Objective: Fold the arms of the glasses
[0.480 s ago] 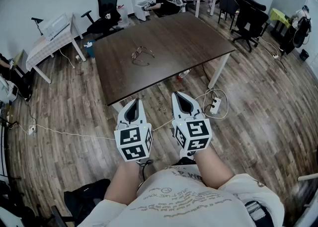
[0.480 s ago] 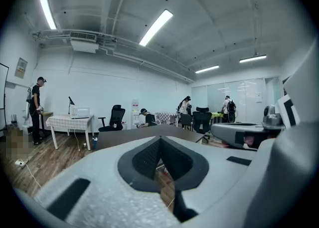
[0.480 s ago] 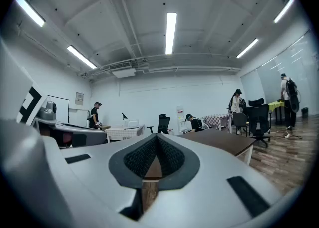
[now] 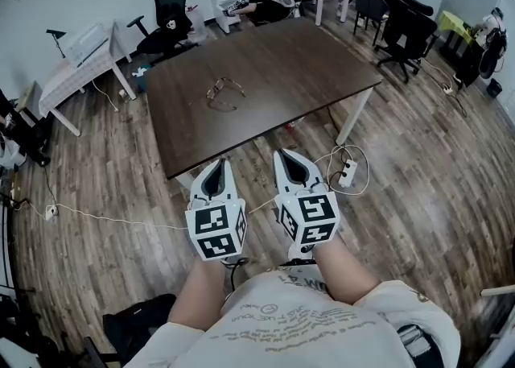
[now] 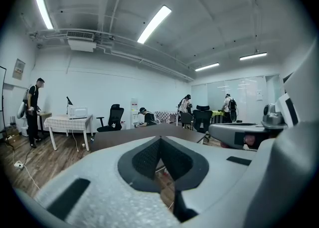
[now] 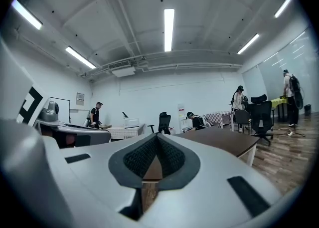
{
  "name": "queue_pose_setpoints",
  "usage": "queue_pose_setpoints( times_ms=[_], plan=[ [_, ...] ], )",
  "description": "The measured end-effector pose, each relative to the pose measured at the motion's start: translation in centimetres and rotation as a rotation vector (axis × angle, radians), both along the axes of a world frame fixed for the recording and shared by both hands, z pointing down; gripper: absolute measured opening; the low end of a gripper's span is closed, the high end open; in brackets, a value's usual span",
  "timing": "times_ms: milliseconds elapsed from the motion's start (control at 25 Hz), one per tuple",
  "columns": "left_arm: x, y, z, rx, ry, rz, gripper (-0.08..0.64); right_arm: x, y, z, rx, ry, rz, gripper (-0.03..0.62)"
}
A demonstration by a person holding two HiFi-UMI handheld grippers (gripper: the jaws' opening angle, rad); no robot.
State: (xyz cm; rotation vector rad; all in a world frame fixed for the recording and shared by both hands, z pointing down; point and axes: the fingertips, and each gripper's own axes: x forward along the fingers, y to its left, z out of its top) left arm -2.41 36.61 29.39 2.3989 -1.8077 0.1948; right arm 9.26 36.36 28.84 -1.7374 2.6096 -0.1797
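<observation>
No wording can be read for certain. The pale shirt [image 4: 290, 322] at the bottom of the head view carries curved lines of dark lettering, too small and bent to make out. The marker cubes [image 4: 216, 231] above it bear black-and-white square patterns, not letters. A wall notice [image 5: 18, 68] at the left gripper view's left edge is illegible, like the framed notice [image 6: 80, 98] left in the right gripper view

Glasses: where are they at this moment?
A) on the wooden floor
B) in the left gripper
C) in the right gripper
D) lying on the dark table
D: the glasses lie on the dark table, beyond both the left gripper and the right gripper, whose jaws are shut and empty.
</observation>
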Motion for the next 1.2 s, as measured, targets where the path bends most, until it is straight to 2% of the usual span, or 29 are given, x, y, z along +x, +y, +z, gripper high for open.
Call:
queue_pose_setpoints(
  times_ms=[280,600,840,1200],
  plan=[
    [2.9,-4.5,-0.2,-0.006,-0.006,-0.029,0.012,2.1,-4.8,0.1,-0.009,0.022,-0.066,0.014],
    [7.6,-9.9,-0.2,-0.011,-0.028,-0.077,0.014,6.7,-10.9,-0.1,-0.002,0.012,-0.119,0.015],
    [10.5,-12.1,0.1,-0.02,-0.026,-0.105,0.013,9.5,-13.3,0.0,0.001,0.008,-0.158,0.015],
    [11.1,-14.5,1.2,-0.043,-0.043,-0.138,0.012,10.1,-16.0,1.0,-0.019,-0.002,-0.199,0.015]
  ],
)
